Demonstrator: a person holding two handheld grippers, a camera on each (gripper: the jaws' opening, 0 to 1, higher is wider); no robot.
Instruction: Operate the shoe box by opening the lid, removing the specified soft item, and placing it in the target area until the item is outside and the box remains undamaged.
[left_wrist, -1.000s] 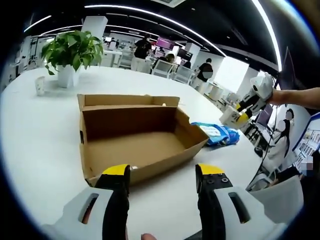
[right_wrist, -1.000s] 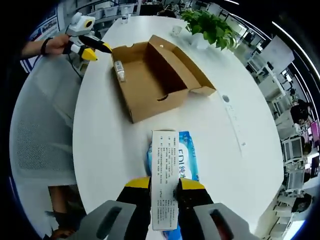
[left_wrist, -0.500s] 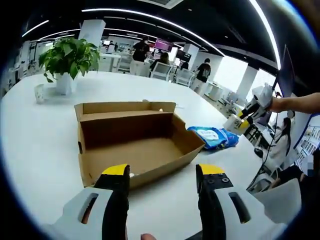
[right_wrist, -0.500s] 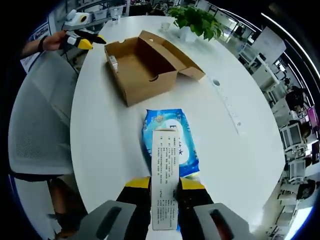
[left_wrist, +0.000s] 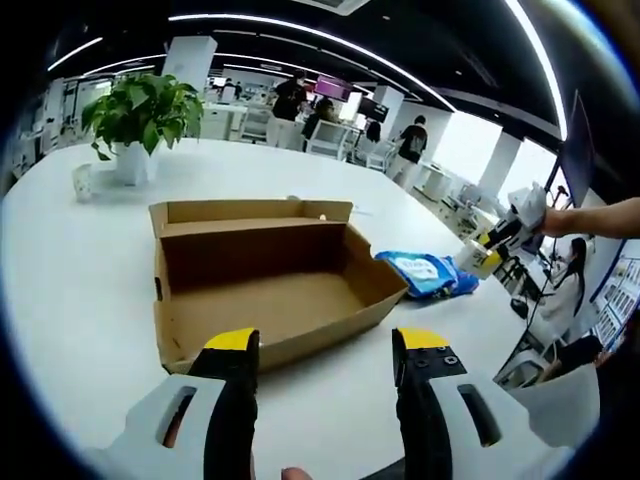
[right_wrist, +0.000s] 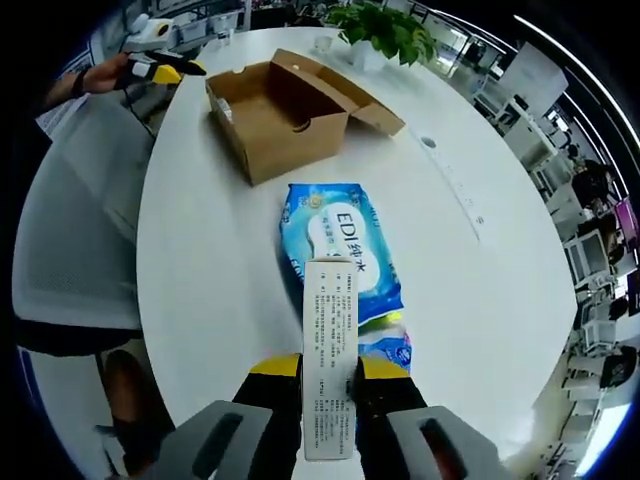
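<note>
An open brown shoe box (left_wrist: 270, 280) stands on the white table (left_wrist: 70, 290), lid folded back; it also lies far up in the right gripper view (right_wrist: 285, 110). A small white item (right_wrist: 224, 110) rests against its inner wall. The blue soft wipes pack (right_wrist: 335, 240) lies flat on the table outside the box, to the box's right (left_wrist: 425, 272). My right gripper (right_wrist: 329, 375) is shut on a white printed strip (right_wrist: 329, 340) that reaches over the pack's near end, and it hovers by the pack (left_wrist: 490, 245). My left gripper (left_wrist: 325, 345) is open before the box's near wall, with a hand on it (right_wrist: 165, 68).
A potted plant (left_wrist: 140, 105) and a small cup (left_wrist: 82, 180) stand at the table's far left. A grey chair (right_wrist: 70, 230) sits by the table edge. People and desks fill the office behind. Bare table surrounds the pack.
The right gripper has drawn back from the box, so more of the blue pack shows beyond the strip it holds. The left view has shifted only slightly; box and pack stay put.
</note>
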